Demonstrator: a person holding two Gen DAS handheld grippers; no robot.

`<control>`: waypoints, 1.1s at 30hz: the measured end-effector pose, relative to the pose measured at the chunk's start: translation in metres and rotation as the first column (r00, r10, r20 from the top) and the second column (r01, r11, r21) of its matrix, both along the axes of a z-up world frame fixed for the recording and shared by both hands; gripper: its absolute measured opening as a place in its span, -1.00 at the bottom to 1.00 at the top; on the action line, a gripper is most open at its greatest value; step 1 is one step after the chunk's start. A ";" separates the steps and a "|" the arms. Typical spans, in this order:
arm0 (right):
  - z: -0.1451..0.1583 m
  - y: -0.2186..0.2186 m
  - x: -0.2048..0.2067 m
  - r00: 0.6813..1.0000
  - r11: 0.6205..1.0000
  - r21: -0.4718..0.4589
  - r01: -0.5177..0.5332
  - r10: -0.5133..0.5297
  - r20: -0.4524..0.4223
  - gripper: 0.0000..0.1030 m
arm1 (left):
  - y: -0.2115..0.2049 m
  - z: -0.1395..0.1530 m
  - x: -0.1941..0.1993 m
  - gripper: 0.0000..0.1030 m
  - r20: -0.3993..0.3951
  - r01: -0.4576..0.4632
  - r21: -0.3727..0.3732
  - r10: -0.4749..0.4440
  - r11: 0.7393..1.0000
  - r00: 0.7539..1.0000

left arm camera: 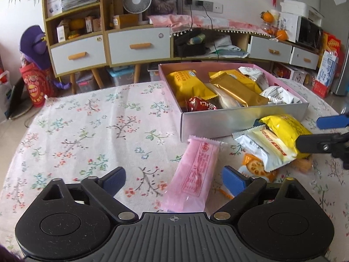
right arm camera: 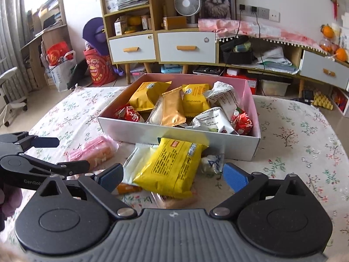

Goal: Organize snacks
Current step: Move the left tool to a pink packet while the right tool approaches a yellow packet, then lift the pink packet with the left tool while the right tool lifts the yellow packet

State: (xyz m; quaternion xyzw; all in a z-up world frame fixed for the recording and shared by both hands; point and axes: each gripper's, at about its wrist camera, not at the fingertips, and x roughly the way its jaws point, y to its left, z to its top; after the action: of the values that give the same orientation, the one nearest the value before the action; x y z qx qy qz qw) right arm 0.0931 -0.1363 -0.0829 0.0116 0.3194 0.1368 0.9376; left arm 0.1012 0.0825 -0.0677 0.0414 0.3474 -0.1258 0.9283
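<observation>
Here we list the items as they lie on the floral tablecloth (left arm camera: pixel 87 120).

Left gripper (left arm camera: pixel 173 182): we find its jaws spread wide and empty. The pink snack bar (left arm camera: pixel 192 174) lies on the cloth between the two blue pads, nearer the right one, with neither pad pressing on it. The bar runs lengthwise away from the gripper, its far end close to the front wall of the box.

Right gripper (right arm camera: pixel 172 175): we find it likewise released, jaws wide. The yellow snack packet (right arm camera: pixel 170 168) sits between the pads on top of the loose pile; whether a pad brushes the wrapper we cannot tell, but nothing is clamped.

Box (right arm camera: pixel 135 131): pale outside, pink inside, open on top, standing on the cloth just behind the loose snacks. We count in it two yellow packets, a gold bar (right arm camera: pixel 173 111), white-grey packets and red wrapped sweets.

Loose pile, just before the box: beneath and beside the yellow packet we note a white-and-yellow packet (left arm camera: pixel 268 146), an orange-printed wrapper (left arm camera: pixel 255 166) and a small white-blue wrapper (right arm camera: pixel 212 161). The pink bar lies apart, left of the pile.
</observation>
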 end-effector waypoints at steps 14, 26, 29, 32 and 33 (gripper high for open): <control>-0.010 0.002 0.010 0.999 1.000 0.006 -0.011 0.011 -0.052 0.29 | -0.017 -0.008 0.008 0.20 -0.056 0.037 0.023 -0.036 0.999 0.998; -0.005 0.003 0.013 0.996 1.000 0.009 -0.008 0.009 -0.091 0.02 | -0.020 -0.002 0.004 -0.35 -0.096 0.006 0.016 -0.004 1.000 0.995; -0.003 0.003 0.015 0.994 1.000 0.002 -0.002 0.003 -0.113 0.00 | -0.021 0.000 0.004 -0.38 -0.119 -0.016 0.005 0.017 1.000 0.993; 0.000 0.003 0.015 0.991 1.000 0.001 0.001 -0.001 -0.131 -0.02 | -0.020 0.002 0.003 -0.41 -0.142 -0.034 -0.010 0.032 0.999 0.989; 0.001 0.003 0.015 0.991 1.000 0.004 0.001 0.000 -0.135 -0.03 | -0.020 0.003 0.003 -0.41 -0.150 -0.040 -0.016 0.037 0.999 0.988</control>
State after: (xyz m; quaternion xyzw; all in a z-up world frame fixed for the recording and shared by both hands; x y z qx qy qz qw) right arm 0.1076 -0.1335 -0.0821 0.0227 0.3818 0.1359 0.9139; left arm 0.1046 0.0623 -0.0650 0.0165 0.4155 -0.1137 0.9023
